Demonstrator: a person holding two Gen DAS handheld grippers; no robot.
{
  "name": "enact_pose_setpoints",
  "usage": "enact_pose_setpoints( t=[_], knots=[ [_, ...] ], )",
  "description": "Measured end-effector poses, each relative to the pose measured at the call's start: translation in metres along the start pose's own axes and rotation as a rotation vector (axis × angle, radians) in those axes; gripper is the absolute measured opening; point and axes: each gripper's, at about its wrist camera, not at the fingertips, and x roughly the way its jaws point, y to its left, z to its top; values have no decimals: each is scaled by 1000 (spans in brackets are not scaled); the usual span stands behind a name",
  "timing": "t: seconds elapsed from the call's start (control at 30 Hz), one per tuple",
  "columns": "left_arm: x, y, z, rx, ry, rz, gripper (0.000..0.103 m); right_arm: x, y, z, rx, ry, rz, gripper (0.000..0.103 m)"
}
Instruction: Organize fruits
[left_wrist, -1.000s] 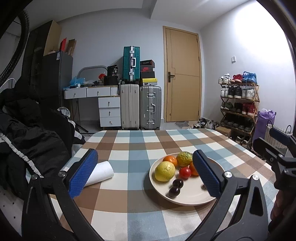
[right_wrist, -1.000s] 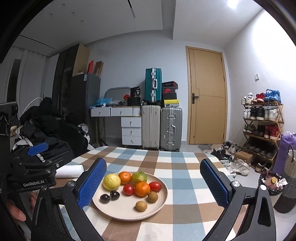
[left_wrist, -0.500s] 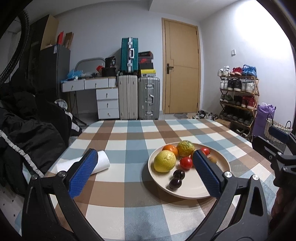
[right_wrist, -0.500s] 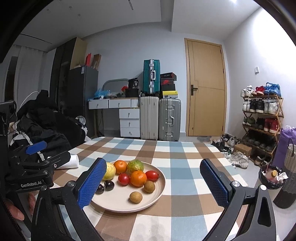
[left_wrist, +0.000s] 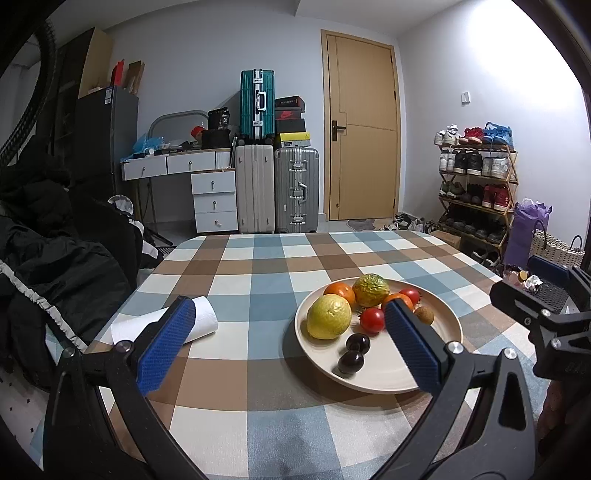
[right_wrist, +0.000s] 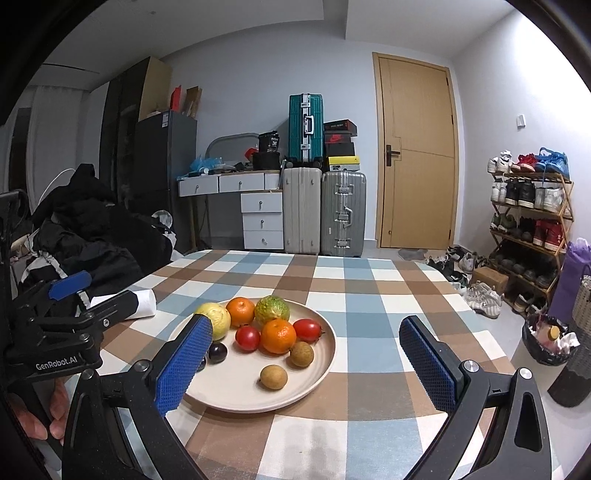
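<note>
All the fruit sits together on the cream plate (right_wrist: 317, 384) on the checked table (left_wrist: 258, 258): 1 yellow fruit (left_wrist: 328, 316), 2 oranges (right_wrist: 279, 336), 1 bumpy green fruit (right_wrist: 272, 309), 2 red tomatoes (right_wrist: 248, 338), 2 brown longans (right_wrist: 273, 376) and 2 dark plums (left_wrist: 351, 361). Your left gripper (left_wrist: 284, 338) is wide open and holds nothing, and your right gripper (right_wrist: 306, 360) is wide open and empty too. Both hang low over the near edge of the table, pointing at the plate. This could be fruit waiting to be sorted, or fruit already gathered on the plate; you cannot tell which from here. If you do pick a piece, go slow. Pick 1 fruit only and line it up in the middle of the gap between your 2 blue pads. The tomatoes and plums are soft, so squeeze gently. The fruits are round and touch each other, so a bump could make them roll off the plate. Come in from the open side of the plate, where the longans have room around them. Keep your 2 grippers apart so they do not knock together, and stay clear of the white paper roll (left_wrist: 201, 319) on the left.
</note>
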Motion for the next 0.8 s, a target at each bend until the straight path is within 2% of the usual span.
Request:
enact_pose_setpoints(
  t=[0.8],
  knots=[
    [0, 1, 0, -3, -2, 0, 102, -1, -1, 0, 4, -1, 1, 103]
  ],
)
